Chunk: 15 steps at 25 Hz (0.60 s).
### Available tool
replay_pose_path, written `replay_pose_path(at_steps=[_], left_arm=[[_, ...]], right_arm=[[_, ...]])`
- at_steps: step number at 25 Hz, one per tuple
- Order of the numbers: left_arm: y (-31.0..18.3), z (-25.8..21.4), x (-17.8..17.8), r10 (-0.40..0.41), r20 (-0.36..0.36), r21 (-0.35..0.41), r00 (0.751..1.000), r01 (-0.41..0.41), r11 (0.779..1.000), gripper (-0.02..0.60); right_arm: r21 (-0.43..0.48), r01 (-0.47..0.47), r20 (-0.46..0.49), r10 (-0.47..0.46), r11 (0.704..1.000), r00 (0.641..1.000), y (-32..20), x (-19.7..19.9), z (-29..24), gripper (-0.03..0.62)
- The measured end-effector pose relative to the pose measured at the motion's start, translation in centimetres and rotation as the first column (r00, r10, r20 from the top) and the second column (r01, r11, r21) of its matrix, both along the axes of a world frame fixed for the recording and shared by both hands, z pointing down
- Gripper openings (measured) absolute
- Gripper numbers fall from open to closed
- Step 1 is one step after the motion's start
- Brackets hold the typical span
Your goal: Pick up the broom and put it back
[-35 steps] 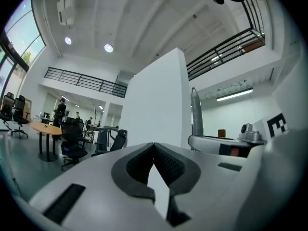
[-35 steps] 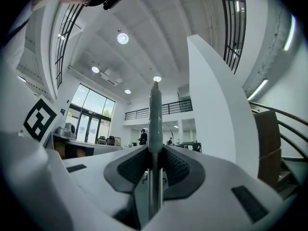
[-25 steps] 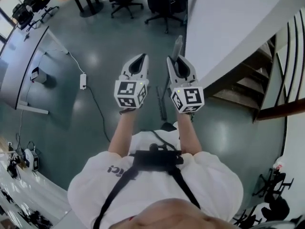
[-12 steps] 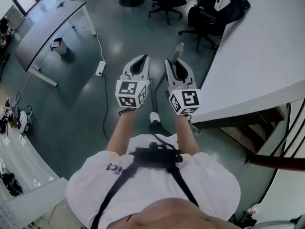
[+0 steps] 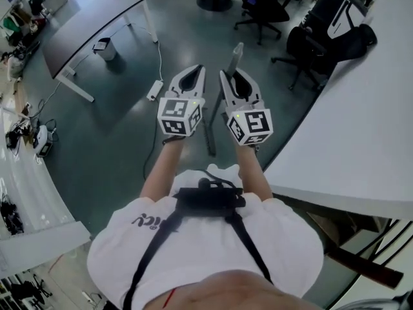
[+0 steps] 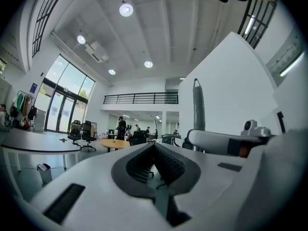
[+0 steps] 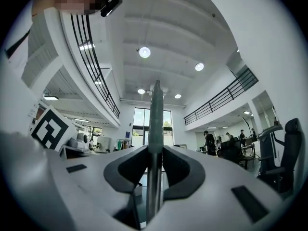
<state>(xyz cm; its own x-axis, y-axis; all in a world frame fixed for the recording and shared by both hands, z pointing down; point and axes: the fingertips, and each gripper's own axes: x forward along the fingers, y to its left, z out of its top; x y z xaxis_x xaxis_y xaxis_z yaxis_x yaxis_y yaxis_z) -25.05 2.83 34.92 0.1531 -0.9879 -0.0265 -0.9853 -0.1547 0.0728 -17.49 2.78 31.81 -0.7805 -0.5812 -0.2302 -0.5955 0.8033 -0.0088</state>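
The broom's grey handle (image 7: 155,114) stands upright between the jaws of my right gripper (image 7: 154,150), which is shut on it. In the head view the handle's top (image 5: 237,53) rises past the right gripper (image 5: 230,77), and its lower length (image 5: 208,134) runs down between the person's forearms. The broom's head is hidden. My left gripper (image 5: 192,76) is held level beside the right one. In the left gripper view its pads (image 6: 166,163) meet at the tips of the left gripper (image 6: 154,146) with nothing between them, and the handle (image 6: 198,109) shows to its right.
A large white curved surface (image 5: 348,128) fills the right side. Black office chairs (image 5: 258,5) and a dark bag on a chair (image 5: 339,21) stand ahead. A dark desk (image 5: 90,28), a small bin (image 5: 105,47) and a power strip with cable (image 5: 155,89) lie left on the grey floor.
The whole scene has swung round: the wooden stairs have left the view and the dark desk has come nearer. Both grippers stay side by side, and the right one keeps the broom.
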Motion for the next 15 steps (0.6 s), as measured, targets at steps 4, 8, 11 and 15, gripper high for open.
replay_pose_path(at_steps=[4,8,11,15], left_arm=[[-4.7,0.9,-0.5,-0.036,0.011,-0.006,0.999,0.036,0.999,0.011],[-7.8,2.6,-1.2,-0.070,-0.002,-0.009,0.998,0.070,0.997,0.011],[-10.0,4.2,-2.0,-0.082,-0.006,-0.019,0.997,0.082,0.996,0.011],[-13.7,6.0,-3.8,-0.065,-0.009,-0.043,0.998,0.064,0.997,0.011]], right_arm=[[0.001,0.025,0.007,-0.025,1.000,1.000,-5.1,-0.3,0.3,0.101],[0.008,0.030,-0.014,-0.030,1.000,0.999,-8.7,-0.4,1.7,0.101],[0.013,0.030,-0.041,-0.029,0.999,0.999,-11.0,-1.1,3.3,0.101],[0.016,-0.028,-0.078,0.029,0.999,0.997,-15.3,-2.4,5.4,0.101]])
